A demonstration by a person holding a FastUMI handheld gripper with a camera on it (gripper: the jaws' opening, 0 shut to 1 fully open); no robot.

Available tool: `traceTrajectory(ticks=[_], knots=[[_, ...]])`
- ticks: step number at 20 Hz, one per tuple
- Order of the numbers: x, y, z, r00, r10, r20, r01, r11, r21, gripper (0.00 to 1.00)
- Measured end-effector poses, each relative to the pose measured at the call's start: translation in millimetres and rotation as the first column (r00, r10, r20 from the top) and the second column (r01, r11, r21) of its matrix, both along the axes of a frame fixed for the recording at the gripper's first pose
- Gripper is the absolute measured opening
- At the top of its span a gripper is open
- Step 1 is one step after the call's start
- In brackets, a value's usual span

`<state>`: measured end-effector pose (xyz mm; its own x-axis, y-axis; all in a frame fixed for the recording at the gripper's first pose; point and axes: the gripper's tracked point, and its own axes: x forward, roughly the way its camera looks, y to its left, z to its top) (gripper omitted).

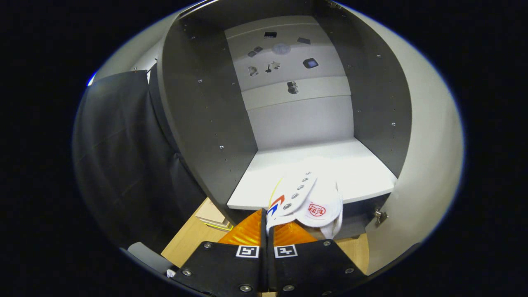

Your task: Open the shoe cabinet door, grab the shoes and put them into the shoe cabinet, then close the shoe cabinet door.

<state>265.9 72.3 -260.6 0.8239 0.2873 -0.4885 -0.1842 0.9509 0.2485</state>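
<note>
Ahead, gripper [267, 222] clamping shoe [305, 198]; open cabinet [313, 173]

- Tool [267, 225]: fingers nearly together, both pressing on a thin edge of the white shoe [303, 200].
- Shoe is canvas, metal eyelets in a row, red/blue/yellow stripe on its side, round red logo on the sole or tongue; it sticks out ahead of the fingers, over the front edge of the white shelf [330, 173].
- Shoe cabinet [206, 123]: open, dark grey side walls with rows of small holes, pale back panel [297, 90] with several cut-outs.
- Cabinet door [425, 165] swung open at the right, hinge [380, 215] near its lower inner edge.
- Wooden floor [185, 243] below, flat cardboard box [212, 214] beside the cabinet's left foot.
- Black cloth wall [119, 165] left of the cabinet.
</note>
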Motion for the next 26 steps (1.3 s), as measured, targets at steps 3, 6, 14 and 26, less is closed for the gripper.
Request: traceTrajectory(ticks=[3, 6, 14, 26], knots=[[24, 1, 3, 1.000, 0.006, 0.002, -0.006, 1.000, 0.004, 0.00], [61, 7, 0, 1.000, 0.007, -0.007, -0.007, 1.000, 0.010, 0.00], [132, 12, -22, 0.999, 0.020, -0.048, -0.021, 1.000, -0.014, 0.00], [169, 14, -32, 0.996, -0.032, -0.083, 0.024, 0.996, -0.091, 0.11]])
